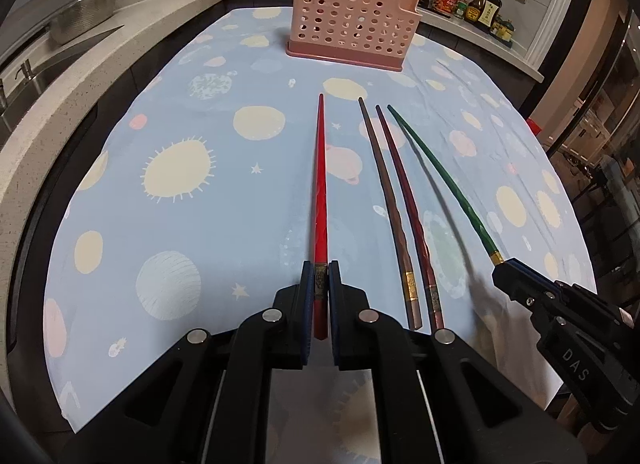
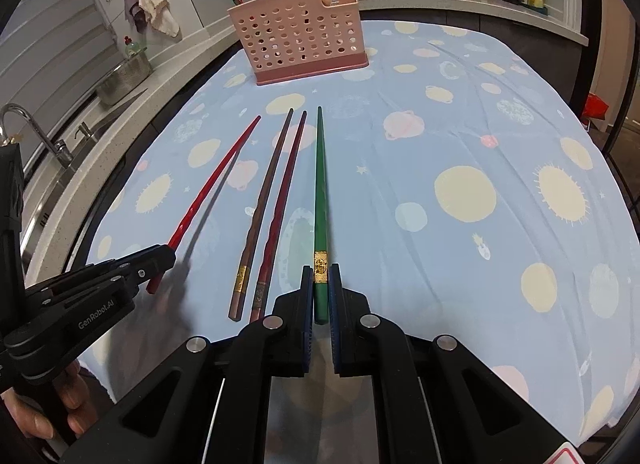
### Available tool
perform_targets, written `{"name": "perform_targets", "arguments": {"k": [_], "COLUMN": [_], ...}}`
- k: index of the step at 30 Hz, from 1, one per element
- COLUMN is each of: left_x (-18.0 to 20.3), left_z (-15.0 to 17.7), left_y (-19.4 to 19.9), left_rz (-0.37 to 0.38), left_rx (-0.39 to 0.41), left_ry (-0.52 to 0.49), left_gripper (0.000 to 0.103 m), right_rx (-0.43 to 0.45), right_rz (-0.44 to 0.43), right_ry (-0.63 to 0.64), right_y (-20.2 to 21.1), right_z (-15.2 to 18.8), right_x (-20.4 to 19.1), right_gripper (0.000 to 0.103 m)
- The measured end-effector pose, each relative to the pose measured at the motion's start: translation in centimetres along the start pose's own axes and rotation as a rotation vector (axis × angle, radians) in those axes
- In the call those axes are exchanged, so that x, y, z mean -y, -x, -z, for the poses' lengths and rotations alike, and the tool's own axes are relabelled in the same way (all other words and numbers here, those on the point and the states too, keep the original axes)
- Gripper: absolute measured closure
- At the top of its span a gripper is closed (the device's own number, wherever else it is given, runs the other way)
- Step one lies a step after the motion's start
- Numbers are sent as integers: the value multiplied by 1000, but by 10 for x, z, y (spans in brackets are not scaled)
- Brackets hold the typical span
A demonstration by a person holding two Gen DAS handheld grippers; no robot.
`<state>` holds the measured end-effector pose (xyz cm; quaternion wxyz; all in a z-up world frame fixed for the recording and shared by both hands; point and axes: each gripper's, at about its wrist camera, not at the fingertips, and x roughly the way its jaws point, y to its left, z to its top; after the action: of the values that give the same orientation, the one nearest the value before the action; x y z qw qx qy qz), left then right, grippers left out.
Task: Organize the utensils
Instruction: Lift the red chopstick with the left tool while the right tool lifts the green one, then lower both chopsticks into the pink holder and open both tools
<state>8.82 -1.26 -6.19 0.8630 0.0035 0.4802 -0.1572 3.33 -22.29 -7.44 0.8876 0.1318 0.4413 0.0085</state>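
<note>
Red chopstick (image 1: 320,200) pinched near its banded end in left claw (image 1: 319,284), lifted off the worktop (image 1: 192,232), tip toward pink utensil holder (image 1: 352,16). Green chopstick (image 2: 320,200) likewise clamped in right claw (image 2: 320,284). Both claws angled downward. Brown chopstick (image 2: 262,208) and maroon chopstick (image 2: 282,204) lying between. "GenRobot.AI" readable on left claw's body; "DAS" on right's.

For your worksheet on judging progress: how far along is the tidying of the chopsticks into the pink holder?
Done: some chopsticks already stand in the pink holder. In hand: the left gripper is shut on the red chopstick, the right gripper on the green chopstick. Left: the brown chopstick and maroon chopstick lie on the tablecloth.
</note>
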Motion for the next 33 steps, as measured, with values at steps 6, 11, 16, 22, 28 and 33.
{"name": "perform_targets", "arguments": {"k": [6, 11, 16, 22, 28, 33], "left_x": [-2, -3, -7, -10, -13, -15], "left_z": [-9, -21, -37, -57, -78, -98], "left_y": [20, 41, 61, 82, 100, 113], "left_rz": [12, 24, 44, 54, 54, 55], "left_rx": [36, 80, 127, 183, 244, 295], "left_ry": [19, 38, 63, 74, 77, 78], "left_gripper": [96, 96, 96, 96, 96, 96], "right_rx": [47, 102, 166, 237, 309, 349], "right_rz": [-13, -25, -42, -54, -55, -63], "right_ry": [-23, -46, -75, -105, -115, -113], "right_y": [19, 40, 64, 89, 108, 117], "right_z": [-8, -20, -39, -63, -87, -104], "right_x": [3, 5, 10, 17, 23, 24], "right_gripper": [96, 96, 96, 96, 96, 96]}}
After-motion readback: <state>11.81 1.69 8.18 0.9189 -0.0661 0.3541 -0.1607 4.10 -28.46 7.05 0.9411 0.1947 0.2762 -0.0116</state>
